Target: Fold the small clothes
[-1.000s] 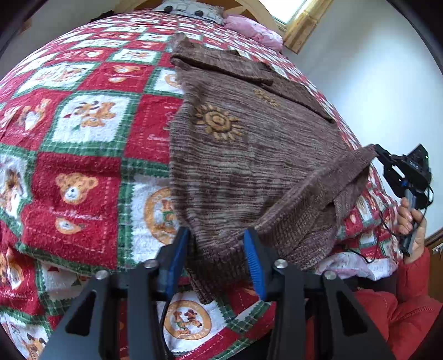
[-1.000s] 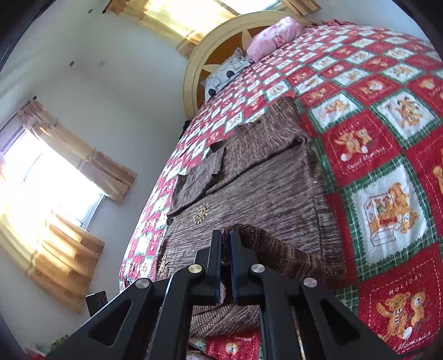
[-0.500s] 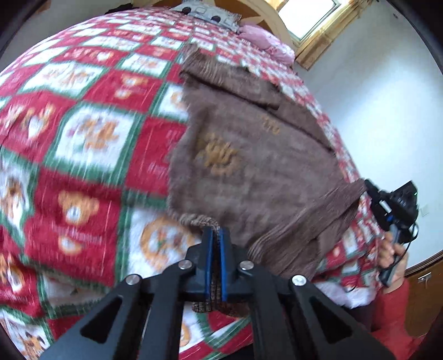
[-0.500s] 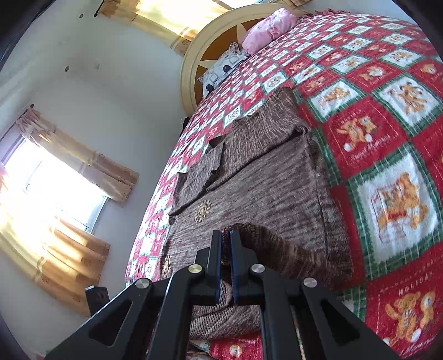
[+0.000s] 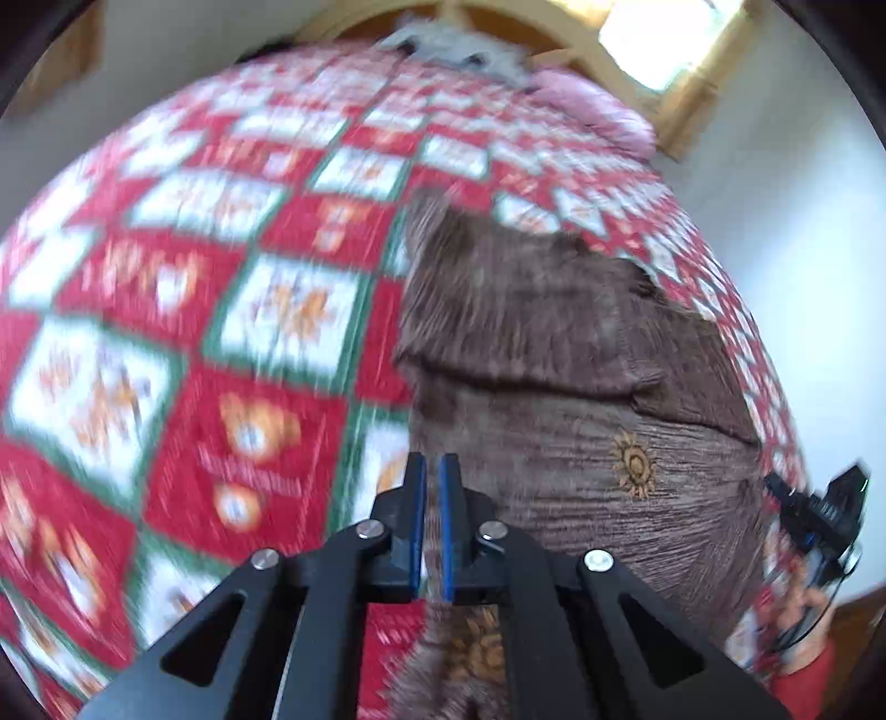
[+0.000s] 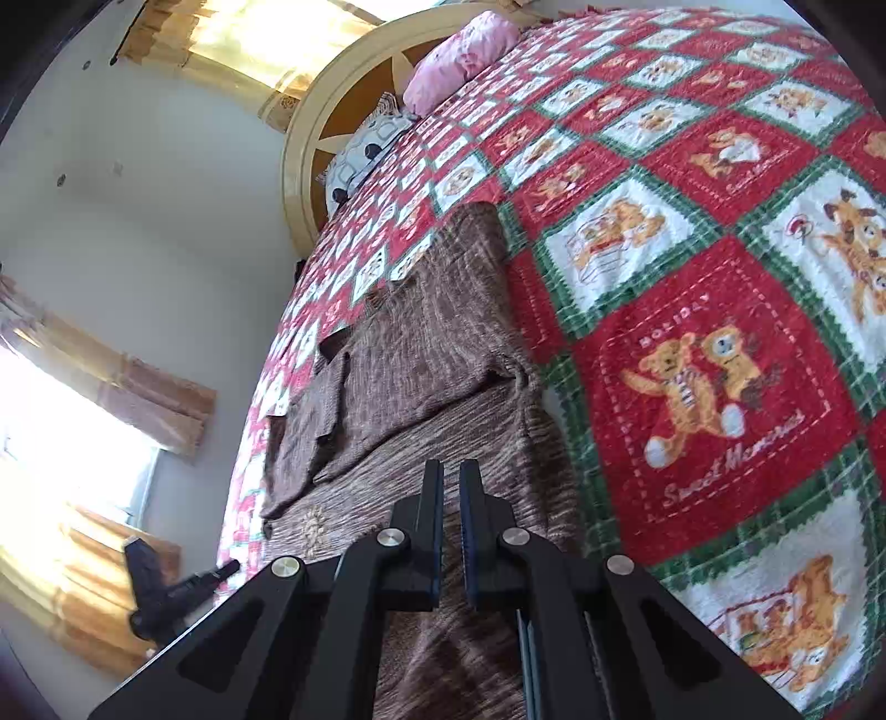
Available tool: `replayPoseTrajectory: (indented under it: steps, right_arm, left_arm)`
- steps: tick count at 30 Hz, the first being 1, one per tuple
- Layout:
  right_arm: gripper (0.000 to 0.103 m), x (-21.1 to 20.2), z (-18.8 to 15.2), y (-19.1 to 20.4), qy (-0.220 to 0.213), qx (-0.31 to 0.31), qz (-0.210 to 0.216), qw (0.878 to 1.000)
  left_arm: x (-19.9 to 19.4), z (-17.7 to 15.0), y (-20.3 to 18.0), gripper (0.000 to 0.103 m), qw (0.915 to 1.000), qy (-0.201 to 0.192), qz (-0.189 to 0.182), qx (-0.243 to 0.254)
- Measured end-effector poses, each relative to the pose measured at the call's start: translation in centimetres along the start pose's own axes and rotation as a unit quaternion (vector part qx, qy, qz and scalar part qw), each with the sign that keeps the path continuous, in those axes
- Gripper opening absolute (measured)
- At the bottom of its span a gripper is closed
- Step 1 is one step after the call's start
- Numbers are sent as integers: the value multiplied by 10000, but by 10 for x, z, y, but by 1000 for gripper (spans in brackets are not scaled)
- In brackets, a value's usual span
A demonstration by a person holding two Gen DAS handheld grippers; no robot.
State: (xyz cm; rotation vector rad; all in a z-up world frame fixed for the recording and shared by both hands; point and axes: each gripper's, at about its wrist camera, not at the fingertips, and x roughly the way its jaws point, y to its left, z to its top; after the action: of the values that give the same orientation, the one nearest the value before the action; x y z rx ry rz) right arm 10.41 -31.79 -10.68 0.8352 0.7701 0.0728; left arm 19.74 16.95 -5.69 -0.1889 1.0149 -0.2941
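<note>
Bed [image 6: 720, 232] fills both views, covered by a quilt [image 5: 249, 343] of red and white squares with green borders and teddy bear pictures. In my right view, going left to right: sunlit windows with tan curtains [image 6: 138, 399] on a white wall, then a round cream and brown headboard [image 6: 332, 127], a patterned pillow [image 6: 371, 149] and a pink pillow [image 6: 470, 50] at the head of the bed, then the quilt stretching to the right edge. My left view is blurred, with the quilt on the left and a bright window [image 5: 659, 50] at the top right.

A brown knit sweater [image 6: 421, 376] lies on the quilt along the bed's edge. Its near part is folded up over its body, so a doubled layer with small gold sun motifs [image 5: 634, 465] faces up. A sleeve [image 6: 304, 437] lies flat on the far part.

My left gripper [image 5: 432, 471] has its blue pads [image 5: 449, 520] pressed together on the sweater's hem, with knit hanging below them. My right gripper [image 6: 451, 476] has its jaws nearly together; knit lies right under them, but I cannot tell if they pinch it. In my left view, that right gripper shows at the far right, in a hand [image 5: 803, 598] with a red sleeve.
</note>
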Motion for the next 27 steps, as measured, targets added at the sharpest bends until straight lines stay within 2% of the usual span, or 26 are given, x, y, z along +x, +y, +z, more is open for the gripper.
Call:
replayPoseTrajectory:
  steps: [2, 3, 4, 5, 6, 7, 8, 9, 11, 13, 14, 16, 19, 20, 21, 22, 23, 24, 25, 26, 27]
  right_arm:
    - [6, -5, -8, 24, -21, -637, 28, 9980]
    - [6, -7, -17, 45, 81, -1157, 57, 9932]
    - [8, -6, -26, 61, 220, -1482, 113, 9887]
    - [21, -4, -36, 76, 418, -1722, 219, 9839]
    - [34, 2, -49, 93, 692, -1882, 471, 9786]
    - [65, 6, -59, 104, 886, -1957, 708, 9741]
    - [81, 12, -75, 120, 1090, -2069, 1029, 9668]
    - [81, 16, -87, 131, 1192, -2173, 1229, 9610]
    - [81, 27, -111, 152, 1488, -2403, 1590, 9460]
    - [81, 40, -138, 173, 1887, -2716, 1886, 9247]
    - [81, 46, -155, 183, 2083, -3005, 1961, 9099]
    - [81, 52, -177, 195, 2208, -3526, 1800, 8913]
    - [81, 66, -209, 210, 2442, -4295, 1558, 8553]
    - [81, 72, -222, 214, 2518, -4645, 1404, 8373]
    - [79, 75, -229, 215, 2509, -4922, 1230, 8244]
    - [60, 76, -237, 216, 2472, -5190, 1020, 8119]
    - [21, 80, -243, 216, 2470, -5429, 808, 7986]
    - [6, 84, -243, 214, 2533, -5554, 605, 7898]
    - [3, 86, -237, 211, 2564, -5486, 529, 7940]
    - [3, 88, -225, 209, 2502, -5307, 536, 8080]
    - [3, 90, -206, 204, 2326, -5020, 537, 8313]
  left_arm:
    - [-13, -9, -8, 7, 9972, -246, -43, 707]
    - [-17, -15, -10, 12, 9948, -281, -27, 981]
    - [-21, -24, -11, 22, 9918, -298, 22, 1239]
    - [-25, -35, -11, 30, 9885, -328, 98, 1474]
    - [-29, -49, -9, 50, 9851, -389, 207, 1664]
    - [-32, -53, -7, 69, 9835, -437, 274, 1736]
    - [-37, -64, -3, 74, 9822, -496, 321, 1784]
    - [-38, -70, 0, 78, 9821, -504, 336, 1785]
    - [-42, -84, 9, 78, 9834, -419, 330, 1735]
    - [-47, -92, 18, 78, 9837, -366, 359, 1725]
    - [-50, -97, 24, 78, 9827, -346, 439, 1764]
    - [-52, -98, 30, 78, 9824, -316, 572, 1751]
    - [-56, -97, 37, 78, 9855, -346, 475, 1593]
    - [-57, -97, 37, 78, 9862, -369, 379, 1570]
    - [-58, -98, 36, 78, 9859, -378, 295, 1601]
    - [-59, -99, 32, 78, 9844, -372, 220, 1706]
    - [-59, -101, 27, 78, 9810, -362, 196, 1894]
    - [-58, -103, 21, 78, 9766, -351, 216, 2112]
    - [-57, -104, 16, 79, 9727, -337, 231, 2284]
    - [-55, -105, 10, 81, 9675, -297, 204, 2502]
    - [-54, -105, 6, 83, 9648, -277, 164, 2611]
